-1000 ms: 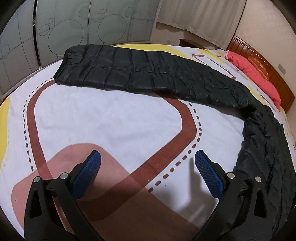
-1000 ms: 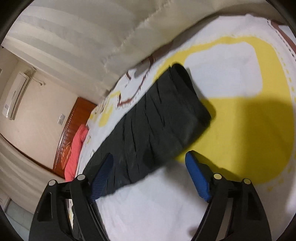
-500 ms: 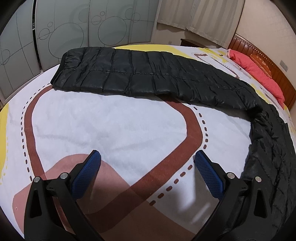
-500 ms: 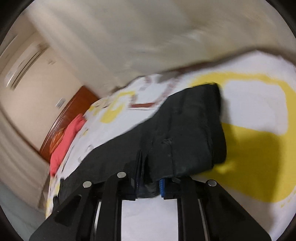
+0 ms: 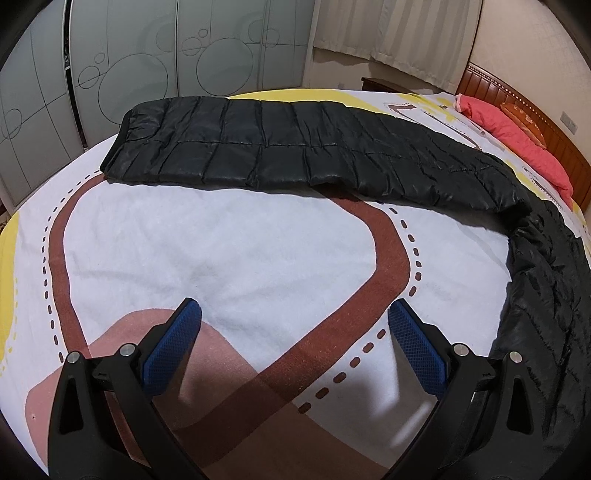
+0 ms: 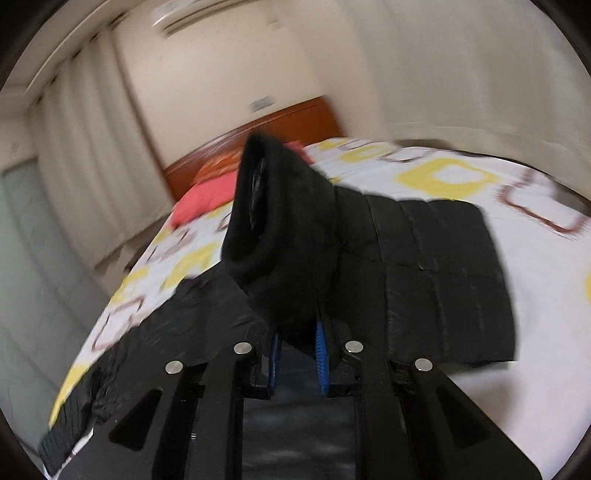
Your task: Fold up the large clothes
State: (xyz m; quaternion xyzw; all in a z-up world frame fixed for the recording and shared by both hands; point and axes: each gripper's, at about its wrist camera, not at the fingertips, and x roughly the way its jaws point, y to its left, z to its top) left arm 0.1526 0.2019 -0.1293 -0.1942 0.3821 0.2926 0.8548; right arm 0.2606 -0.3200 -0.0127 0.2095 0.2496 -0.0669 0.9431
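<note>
A black quilted puffer jacket point(image 5: 295, 147) lies on the bed point(image 5: 221, 251); one long sleeve stretches across the far side and the body bunches at the right edge. My left gripper point(image 5: 291, 343) is open and empty, low over the white and brown bedspread, well short of the sleeve. In the right wrist view my right gripper point(image 6: 297, 350) is shut on the jacket's other sleeve, whose cuff point(image 6: 258, 218) stands up in front of the camera, lifted off the bed. The rest of the jacket point(image 6: 443, 280) lies spread below it.
A red pillow point(image 5: 517, 140) and a wooden headboard point(image 5: 546, 122) are at the far right. Frosted wardrobe doors point(image 5: 147, 66) stand beyond the bed's far edge. Curtains point(image 5: 399, 33) hang at the back. The view from the right wrist is blurred by motion.
My right gripper has closed on the sleeve end and lifted and swung it over the jacket toward the headboard. My left gripper has stayed open and moved only slightly.
</note>
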